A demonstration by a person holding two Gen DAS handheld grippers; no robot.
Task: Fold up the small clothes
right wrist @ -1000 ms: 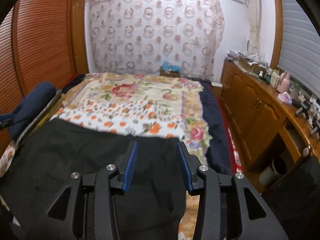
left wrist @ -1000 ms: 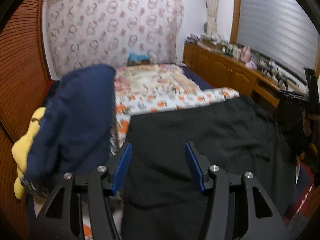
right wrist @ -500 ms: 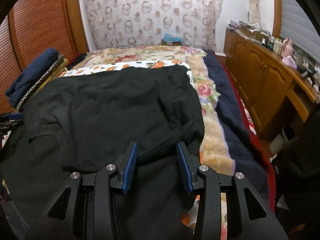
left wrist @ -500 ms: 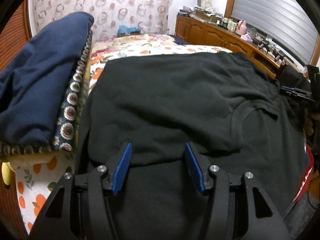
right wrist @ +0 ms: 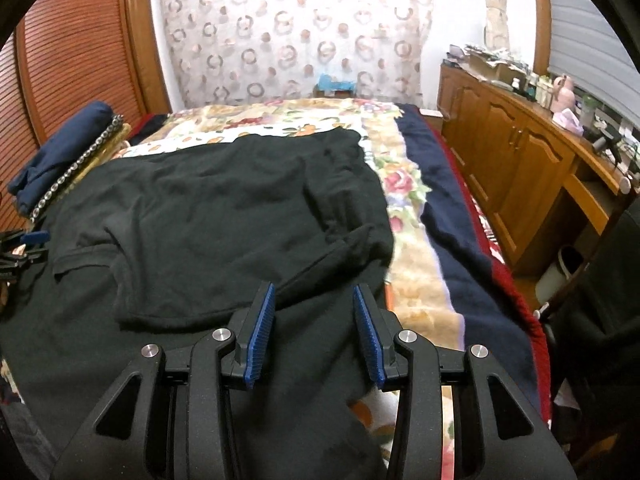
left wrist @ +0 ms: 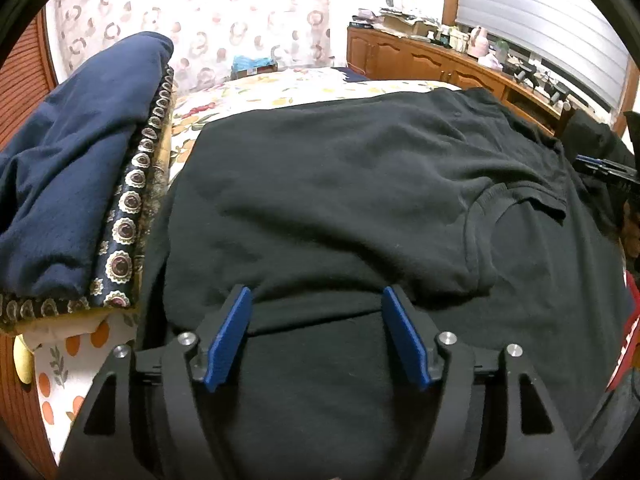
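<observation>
We read this as the first fold just laid: the black T-shirt point(left wrist: 360, 200) lies spread on the bed point(right wrist: 408, 248), near its front edge, with the far half doubled toward us so a folded hem crosses in front of both claws. Left claw point(left wrist: 316, 336) is released, blue pads apart and nothing between them, hovering just over the shirt's left side; right claw point(right wrist: 314, 334) is likewise released and empty over the shirt's right side near the bed's right edge. Next move, we judge, calls for pinching a side edge or sleeve and carrying it inward, both layers together so the doubled cloth does not slide apart. Left view alone shows the neckline point(left wrist: 480, 216) clearly and the navy blanket point(left wrist: 72, 160) stacked at the bed's left edge. Right view alone shows the bunched sleeve point(right wrist: 356, 240), the bed's bare floral cover and the wooden cabinets point(right wrist: 520, 168).
</observation>
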